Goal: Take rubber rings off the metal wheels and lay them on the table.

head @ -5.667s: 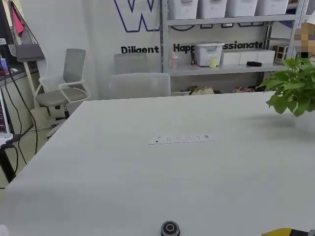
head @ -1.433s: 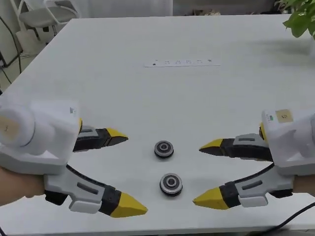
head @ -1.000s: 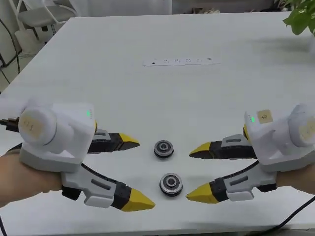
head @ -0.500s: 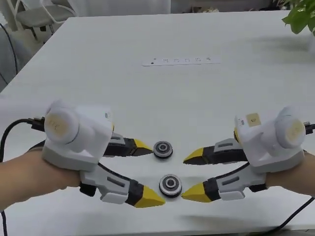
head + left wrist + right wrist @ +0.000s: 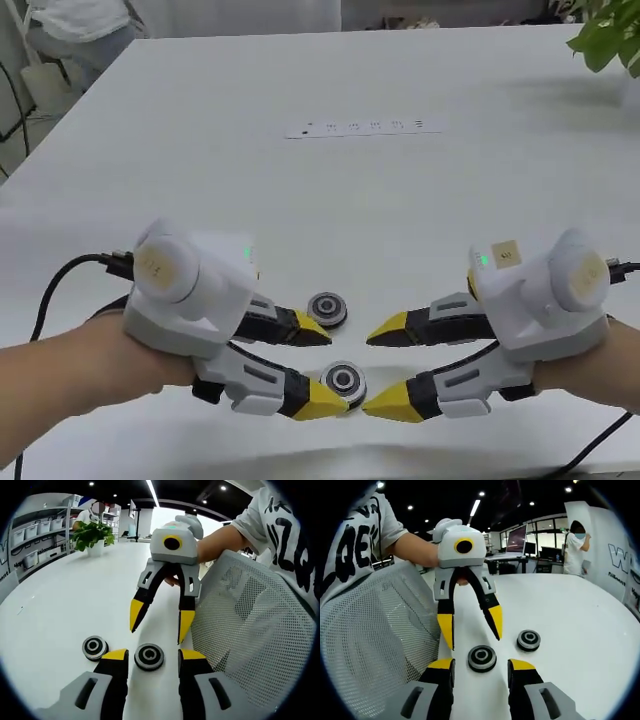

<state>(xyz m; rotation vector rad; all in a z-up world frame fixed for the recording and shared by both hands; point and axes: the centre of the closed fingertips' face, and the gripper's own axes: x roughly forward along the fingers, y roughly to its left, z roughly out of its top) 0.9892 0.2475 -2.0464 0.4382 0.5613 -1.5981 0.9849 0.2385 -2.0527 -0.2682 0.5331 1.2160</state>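
Note:
Two small metal wheels with black rubber rings lie flat near the table's front edge: a near wheel (image 5: 343,379) and a far wheel (image 5: 327,309). My left gripper (image 5: 325,368) and right gripper (image 5: 373,370) face each other across the near wheel, both open, tips almost meeting. In the left gripper view the near wheel (image 5: 149,656) sits between my left gripper's (image 5: 154,655) jaws, the far wheel (image 5: 95,647) is to the left, and the right gripper (image 5: 160,622) points in from beyond. In the right gripper view the near wheel (image 5: 482,658) lies between my right gripper's (image 5: 480,664) jaws, with the far wheel (image 5: 528,640) and left gripper (image 5: 471,626) beyond.
A flat white strip (image 5: 352,128) lies mid-table. A potted plant (image 5: 605,35) stands at the far right corner. A mesh chair back (image 5: 250,630) is close behind the table's front edge. Cables trail from both grippers. A person (image 5: 577,545) stands far off.
Both grippers have closed in from the sides toward the near wheel, until their tips flank it. The head camera dropped from the room to the table front.

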